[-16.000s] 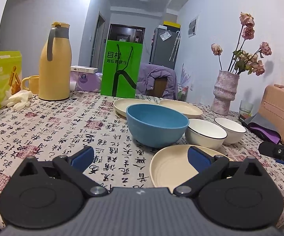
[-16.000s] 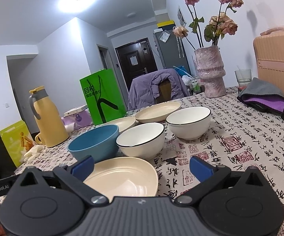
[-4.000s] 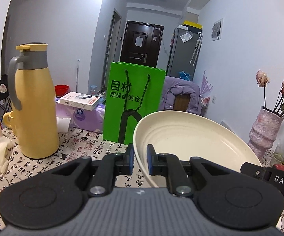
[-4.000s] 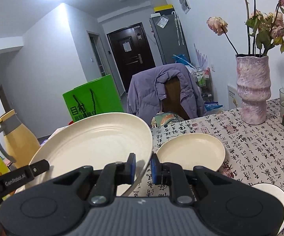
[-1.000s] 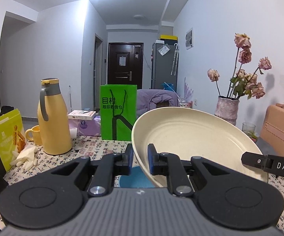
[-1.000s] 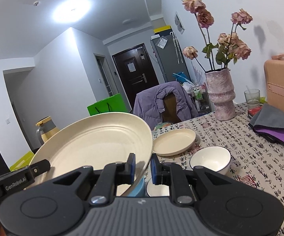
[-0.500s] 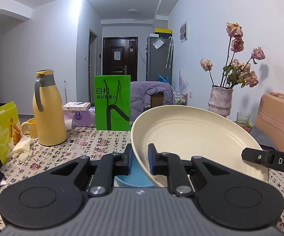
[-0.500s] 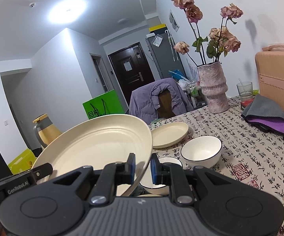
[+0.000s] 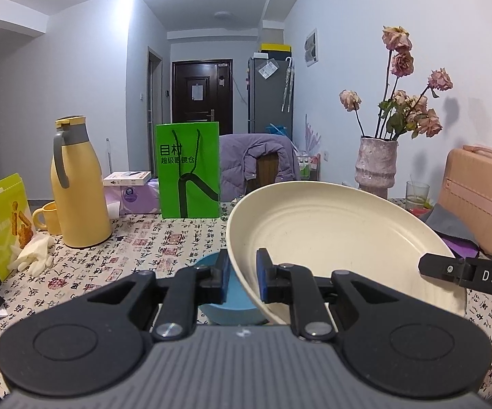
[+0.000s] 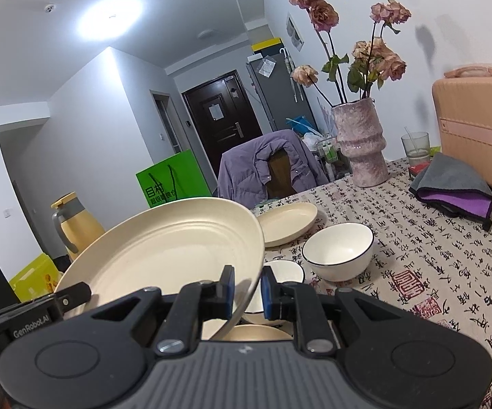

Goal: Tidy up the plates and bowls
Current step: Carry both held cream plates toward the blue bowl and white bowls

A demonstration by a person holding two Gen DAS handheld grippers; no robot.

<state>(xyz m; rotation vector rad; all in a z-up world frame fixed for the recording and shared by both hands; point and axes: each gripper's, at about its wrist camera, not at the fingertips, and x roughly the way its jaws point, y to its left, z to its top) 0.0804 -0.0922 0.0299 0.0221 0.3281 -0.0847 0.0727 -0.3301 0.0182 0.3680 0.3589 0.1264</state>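
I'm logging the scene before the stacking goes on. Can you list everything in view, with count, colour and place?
Held plate: 1, cream, gripped at opposite rims.
Plates on table: 2 seen, cream, one far, one partly hidden under the held plate.
Bowls: 2 white with dark rims; 1 blue, under the held plate.
Flask: 1, yellow, left.
Mug: 1, yellow, by flask.
Bag: 1, green, far edge.
Vase: 1, pink, dried roses.
Case: 1, peach, right.
Cloth: 1, grey-purple.
Glass: 1, clear.
Left tool: shut on plate.
Right tool: shut on plate.
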